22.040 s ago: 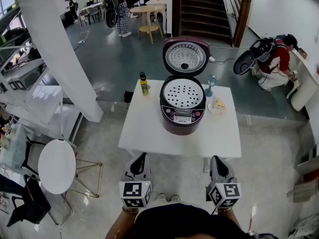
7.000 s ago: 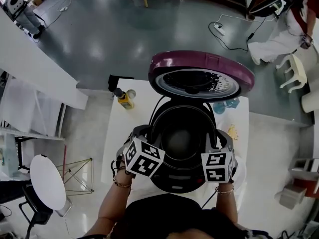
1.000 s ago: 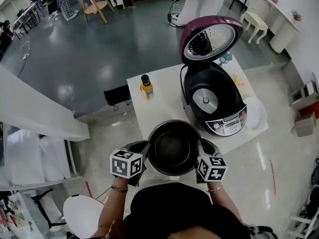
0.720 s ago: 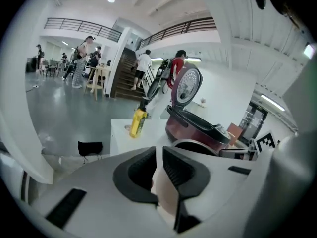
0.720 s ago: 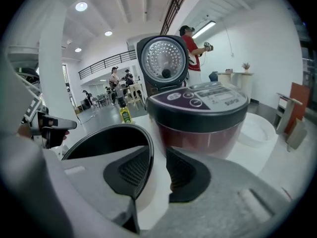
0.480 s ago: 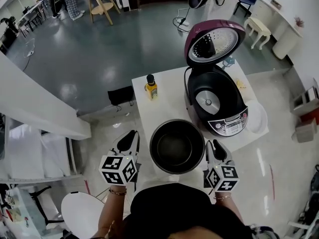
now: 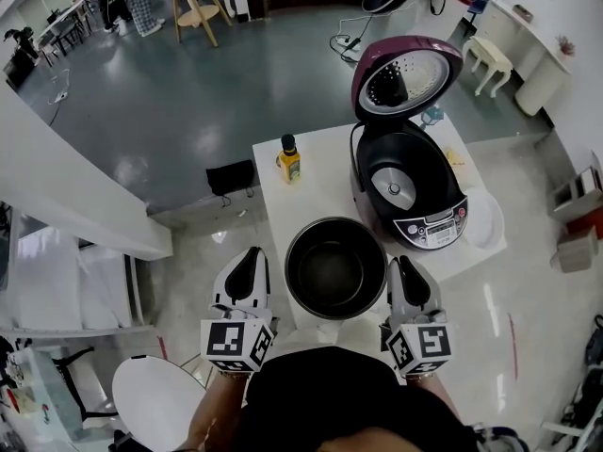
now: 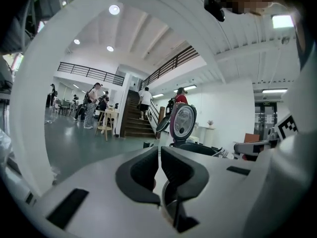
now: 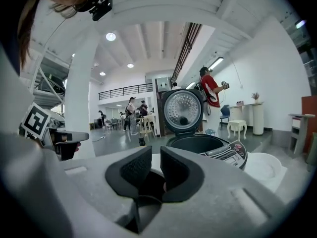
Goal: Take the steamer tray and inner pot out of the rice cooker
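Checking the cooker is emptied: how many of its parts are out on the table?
2. The inner pot sits at the near edge of the table; the white steamer tray lies right of the rice cooker. More may hide behind it.

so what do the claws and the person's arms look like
Both the left claw and right claw are white moulded shells with dark ribbed pads, each backed by a white cube of black square markers. The person wears a black top. The right claw's jaws are closing with nothing between them.
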